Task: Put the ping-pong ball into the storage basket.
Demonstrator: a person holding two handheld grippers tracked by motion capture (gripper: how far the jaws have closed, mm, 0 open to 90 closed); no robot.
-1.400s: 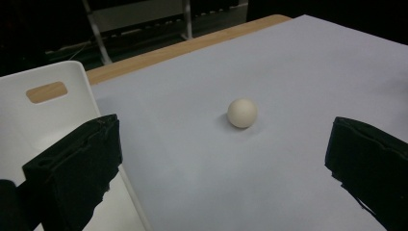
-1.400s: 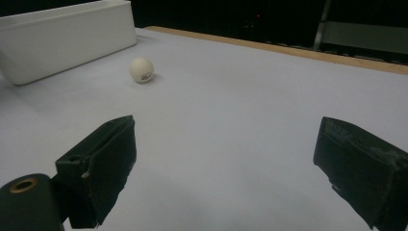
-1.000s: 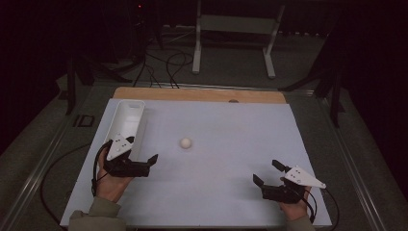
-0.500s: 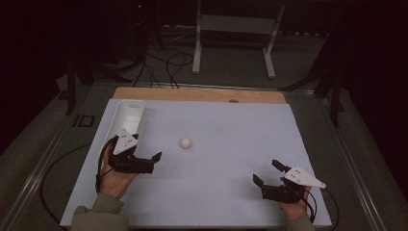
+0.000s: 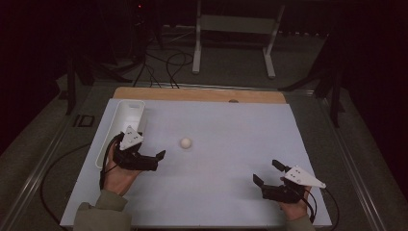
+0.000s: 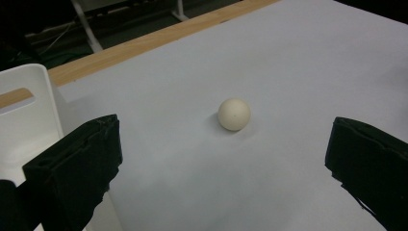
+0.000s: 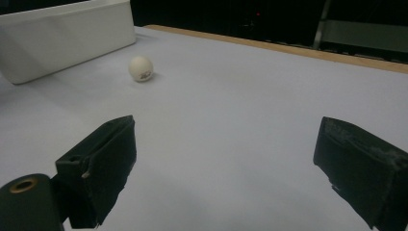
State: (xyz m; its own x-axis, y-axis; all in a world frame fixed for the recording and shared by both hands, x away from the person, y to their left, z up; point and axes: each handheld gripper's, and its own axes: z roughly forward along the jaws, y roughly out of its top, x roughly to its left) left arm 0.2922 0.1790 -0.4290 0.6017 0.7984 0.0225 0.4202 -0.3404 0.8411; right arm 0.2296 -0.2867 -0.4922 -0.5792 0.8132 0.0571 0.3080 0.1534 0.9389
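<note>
- Right now the left gripper (image 5: 156, 156) hangs over the white sheet (image 5: 231, 159) with its jaws spread wide, nothing between them and nothing touched.
- Along its own view, the small white ball (image 6: 234, 114) sits on the sheet ahead, in line with the gap but well short of either black jaw.
- From above, the ball (image 5: 185, 143) lies near that gripper's tips, a little beyond them, left of the sheet's middle.
- The long white tray (image 5: 126, 113) stands just beside the left hand (image 5: 118, 173), along the sheet's left edge; the ball is outside it, apart from its wall.
- The right gripper (image 5: 268, 174) is low at the near right corner, jaws just as wide apart, holding nothing.
- From its view the ball (image 7: 141, 68) is far off, close to the tray (image 7: 67, 33).
</note>
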